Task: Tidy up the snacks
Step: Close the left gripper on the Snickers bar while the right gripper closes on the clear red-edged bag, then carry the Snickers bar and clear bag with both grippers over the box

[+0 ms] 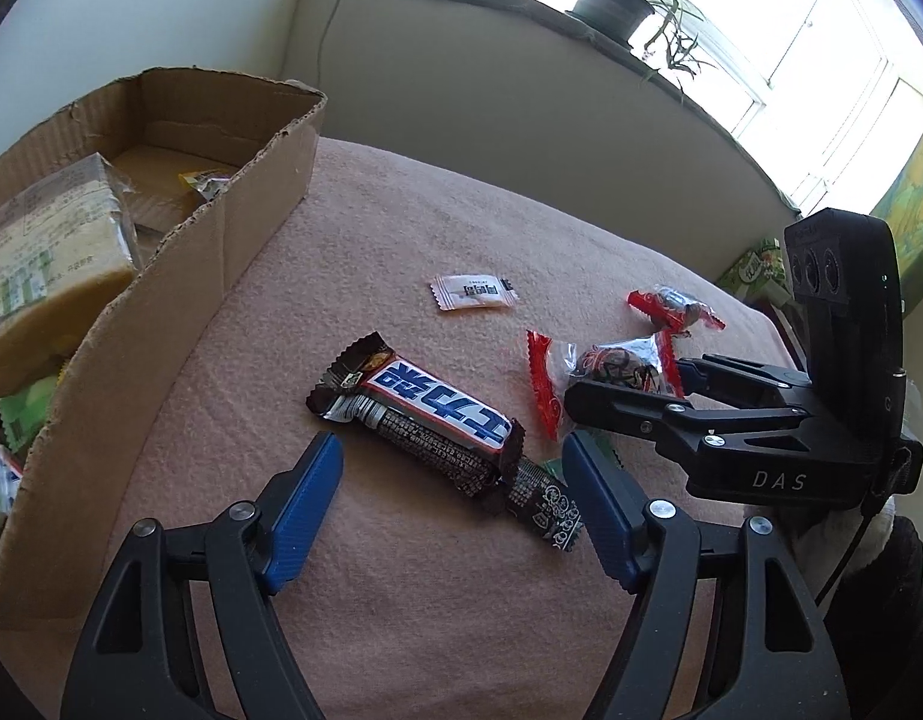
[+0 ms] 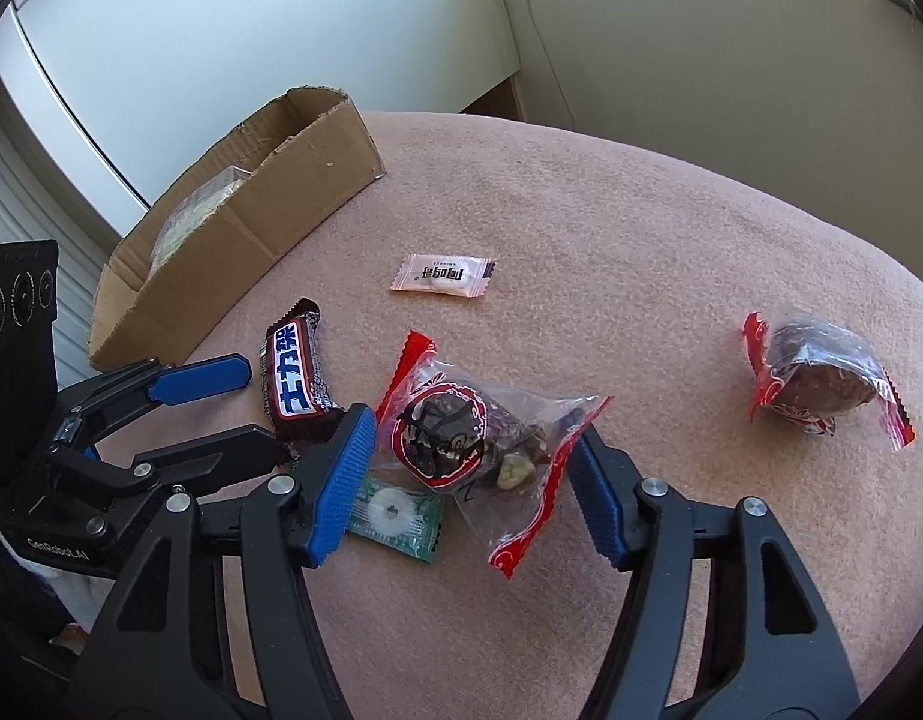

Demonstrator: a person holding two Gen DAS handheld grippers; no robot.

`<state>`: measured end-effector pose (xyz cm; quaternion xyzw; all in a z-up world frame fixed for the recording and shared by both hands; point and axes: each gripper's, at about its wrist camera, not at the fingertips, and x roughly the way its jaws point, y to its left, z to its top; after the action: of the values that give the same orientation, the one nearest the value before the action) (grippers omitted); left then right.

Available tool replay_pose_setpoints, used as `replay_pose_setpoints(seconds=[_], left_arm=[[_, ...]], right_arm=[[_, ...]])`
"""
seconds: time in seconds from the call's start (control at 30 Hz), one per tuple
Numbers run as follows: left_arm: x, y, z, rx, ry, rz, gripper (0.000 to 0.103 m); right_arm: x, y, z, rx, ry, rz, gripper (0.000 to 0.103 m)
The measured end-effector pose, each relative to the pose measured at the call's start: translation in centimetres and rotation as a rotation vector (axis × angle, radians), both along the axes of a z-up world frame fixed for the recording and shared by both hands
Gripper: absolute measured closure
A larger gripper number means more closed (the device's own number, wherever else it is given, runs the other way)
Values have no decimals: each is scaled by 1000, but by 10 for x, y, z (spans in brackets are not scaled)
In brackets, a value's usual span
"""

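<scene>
A brown chocolate bar point(image 1: 425, 420) lies on the pink cloth, with my open left gripper point(image 1: 452, 468) straddling its near end. It also shows in the right wrist view point(image 2: 296, 378). My open right gripper point(image 2: 470, 456) straddles a clear red-edged snack bag point(image 2: 473, 438), which also shows in the left wrist view point(image 1: 599, 369). A second red-edged bag point(image 2: 821, 378) lies to the right. A small white candy packet point(image 2: 443, 276) lies further back. A green mint packet point(image 2: 395, 510) lies by the right gripper's left finger. The cardboard box point(image 1: 179, 252) at left holds several snacks.
The pink cloth covers a round table point(image 2: 641, 210) whose edge curves close on the right and at the front. A wall and a window sill with a potted plant point(image 1: 617, 0) lie behind. The left gripper's body point(image 2: 101, 450) crowds the right gripper's left side.
</scene>
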<state>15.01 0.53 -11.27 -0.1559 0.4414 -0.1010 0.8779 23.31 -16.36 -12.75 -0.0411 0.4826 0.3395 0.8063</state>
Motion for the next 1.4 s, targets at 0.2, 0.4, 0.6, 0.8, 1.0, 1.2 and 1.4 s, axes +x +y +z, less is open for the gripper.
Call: replay_pose_setpoints(seconds=[0.2, 0.4, 0.6, 0.8, 1.0, 1.2, 1.4], left_arm=[[14, -4, -3, 10, 13, 4, 28], [24, -19, -8, 107, 18, -16, 42], [25, -17, -9, 157, 3, -10, 64], [24, -13, -8, 150, -7, 0, 75], [20, -18, -5, 153, -26, -13, 75], [10, -13, 6, 146, -53, -16, 75], [-3, -2, 19, 132, -84, -6, 75]], right_arm=[[6, -7, -1, 8, -3, -19, 49], [4, -10, -1, 13, -12, -15, 49], [3, -8, -3, 8, -28, -13, 50], [0, -9, -1, -2, -46, -21, 54], [-4, -10, 4, -12, -73, -28, 60], [-9, -13, 10, -7, -89, -39, 62], [-15, -14, 20, 7, -106, -51, 62]])
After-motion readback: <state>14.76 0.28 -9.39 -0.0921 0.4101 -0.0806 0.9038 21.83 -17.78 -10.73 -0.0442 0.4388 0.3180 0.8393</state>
